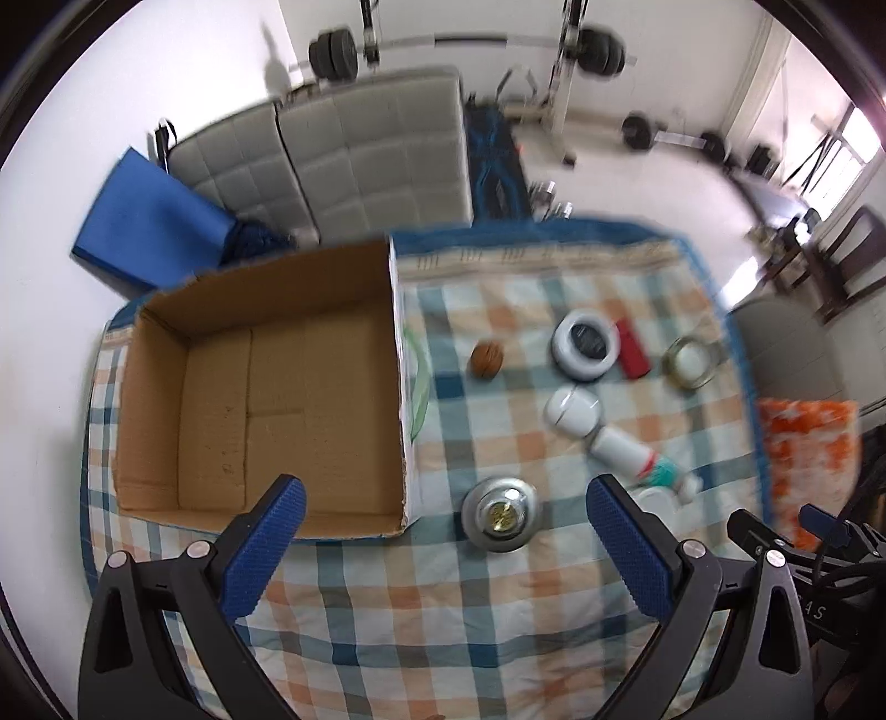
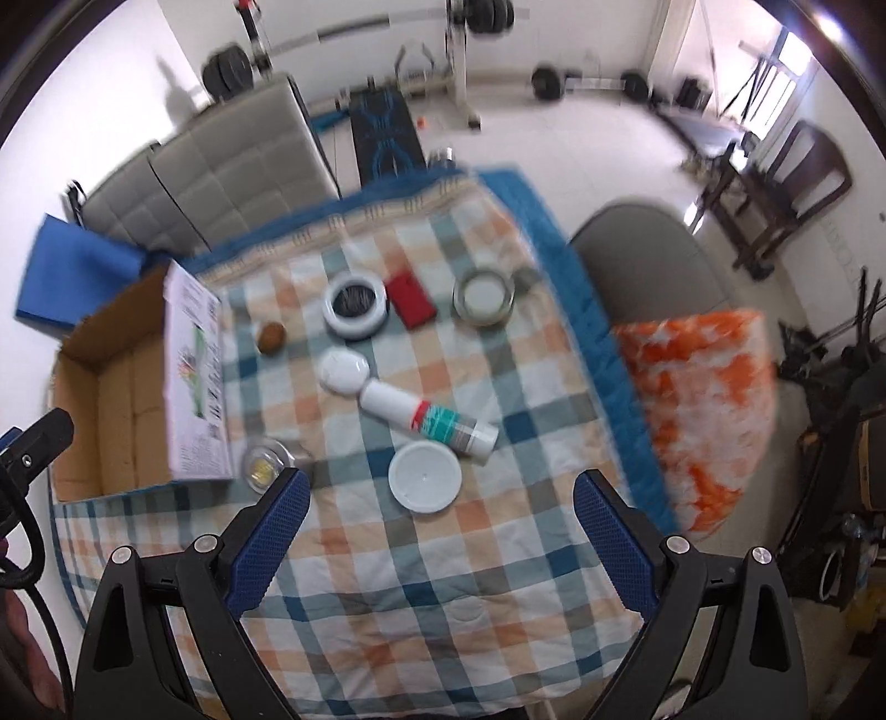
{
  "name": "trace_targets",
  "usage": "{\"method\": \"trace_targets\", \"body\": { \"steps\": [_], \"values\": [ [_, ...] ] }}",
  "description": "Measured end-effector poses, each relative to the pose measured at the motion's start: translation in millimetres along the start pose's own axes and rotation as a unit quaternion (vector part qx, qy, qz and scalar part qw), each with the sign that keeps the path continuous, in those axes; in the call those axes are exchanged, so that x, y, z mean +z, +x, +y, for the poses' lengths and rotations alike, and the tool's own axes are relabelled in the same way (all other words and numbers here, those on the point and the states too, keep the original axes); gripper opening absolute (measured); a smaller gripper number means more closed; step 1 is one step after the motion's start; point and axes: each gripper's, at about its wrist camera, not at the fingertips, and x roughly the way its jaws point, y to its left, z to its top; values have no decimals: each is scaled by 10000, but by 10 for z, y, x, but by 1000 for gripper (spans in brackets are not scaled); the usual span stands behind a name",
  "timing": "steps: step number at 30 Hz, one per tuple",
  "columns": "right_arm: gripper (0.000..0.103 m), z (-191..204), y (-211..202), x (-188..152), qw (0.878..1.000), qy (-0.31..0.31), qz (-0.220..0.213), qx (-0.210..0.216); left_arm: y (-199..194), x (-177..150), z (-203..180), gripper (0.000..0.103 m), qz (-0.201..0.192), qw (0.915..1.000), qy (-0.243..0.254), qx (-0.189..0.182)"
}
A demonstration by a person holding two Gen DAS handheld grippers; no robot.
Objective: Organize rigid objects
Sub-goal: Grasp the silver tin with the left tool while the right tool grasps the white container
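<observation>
We hold both the left hand-held gripper [image 1: 446,493] and the right hand-held gripper [image 2: 442,486] wide apart, empty, above the bench [image 2: 443,581]; the walnut [image 1: 487,359], white lid [image 2: 425,477] and bottle [image 2: 426,422] lie right of the cardboard box [image 1: 266,387]

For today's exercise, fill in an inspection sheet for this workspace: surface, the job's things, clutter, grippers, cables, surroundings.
Surface: checked cloth covers the table.
Job's things: open cardboard box, nothing seen inside. On the cloth beside it: brown ball, white ring-shaped container, red block, glass jar, white oval case, white bottle lying down, white round lid, silver round item.
Clutter: nothing seen.
Grippers: left gripper and right gripper open, holding nothing, above the cloth.
Cables: black cable at left edge of right view.
Surroundings: barbell rack, grey cushions, orange-white fabric.
</observation>
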Motion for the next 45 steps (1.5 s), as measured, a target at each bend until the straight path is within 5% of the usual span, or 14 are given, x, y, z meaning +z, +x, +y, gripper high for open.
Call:
{"method": "trace_targets", "body": {
  "steps": [5, 11, 15, 22, 25, 32, 45],
  "values": [
    [94, 16, 1276, 24, 9905, 263, 1295, 389, 816, -189, -104, 103, 955, 9949, -303, -102],
    [87, 71, 1960, -121, 9830, 444, 1768, 239, 1173, -219, -279, 102, 1169, 9926, -107, 318],
    [70, 32, 1972, -121, 9854, 368, 1660, 95, 1200, -229, -347, 102, 1155, 9924, -3, 421],
    [70, -77, 1955, -188, 9789, 415, 1940, 483, 1040, -222, -290, 103, 960, 9922, 251, 756],
    [70, -103, 1982, -270, 9790, 369, 1931, 540, 1184, -227, -51, 102, 1410, 9878, -87, 659],
    [70, -53, 1857, -416, 9814, 311, 1816, 538, 655, -510, 64, 101, 763, 9897, -1212, 50],
    [71, 7, 1938, -331, 9783, 62, 2012, 500, 1678, -380, -270, 100, 1680, 9782, -1220, 47]
  ]
}}
